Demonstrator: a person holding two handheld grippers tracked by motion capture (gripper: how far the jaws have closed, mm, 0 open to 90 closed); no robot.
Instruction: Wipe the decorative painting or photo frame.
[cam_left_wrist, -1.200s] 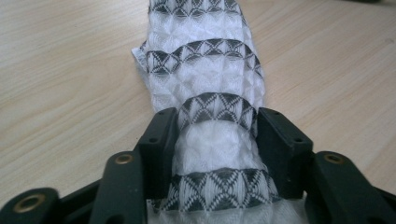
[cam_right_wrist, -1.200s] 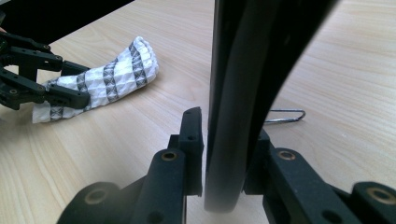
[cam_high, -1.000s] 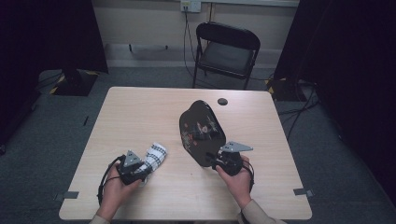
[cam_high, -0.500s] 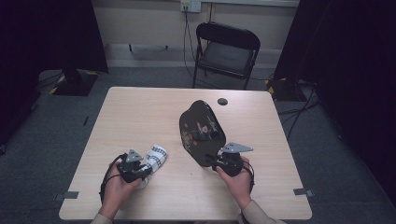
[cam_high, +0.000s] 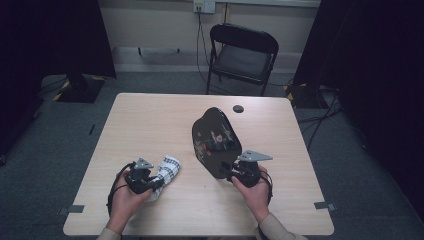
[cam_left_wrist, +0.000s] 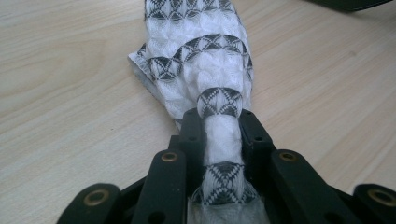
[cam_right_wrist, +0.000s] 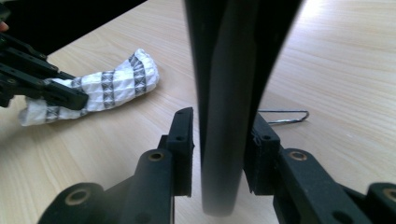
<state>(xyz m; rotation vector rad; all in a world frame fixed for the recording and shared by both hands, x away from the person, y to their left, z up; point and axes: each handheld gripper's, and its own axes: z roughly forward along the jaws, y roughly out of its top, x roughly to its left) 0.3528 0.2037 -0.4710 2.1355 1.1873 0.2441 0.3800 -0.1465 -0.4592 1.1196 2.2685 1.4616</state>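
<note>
Item one: white cloth (cam_high: 166, 170) with black patterned bands, lying bunched on the wooden table (cam_high: 150, 125) at lower left of the high view. The left gripper (cam_high: 150, 186) is clamped on its near end; in the left gripper view the fabric (cam_left_wrist: 205, 70) is squeezed narrow between the two black jaws, which have just been closing on it.

Item two: black glossy tray (cam_high: 216, 141), standing tilted on edge at centre of the high view, a pictorial design on its face, too small to read. The right gripper (cam_high: 226, 172) has its lower rim between the jaws; in the right gripper view the dark edge (cam_right_wrist: 229, 93) stands with small gaps either side, the jaws having just been opening.

Item three: black folding chair (cam_high: 242, 55), upper centre, beyond the table.

No legible writing or brand on any item.
</note>
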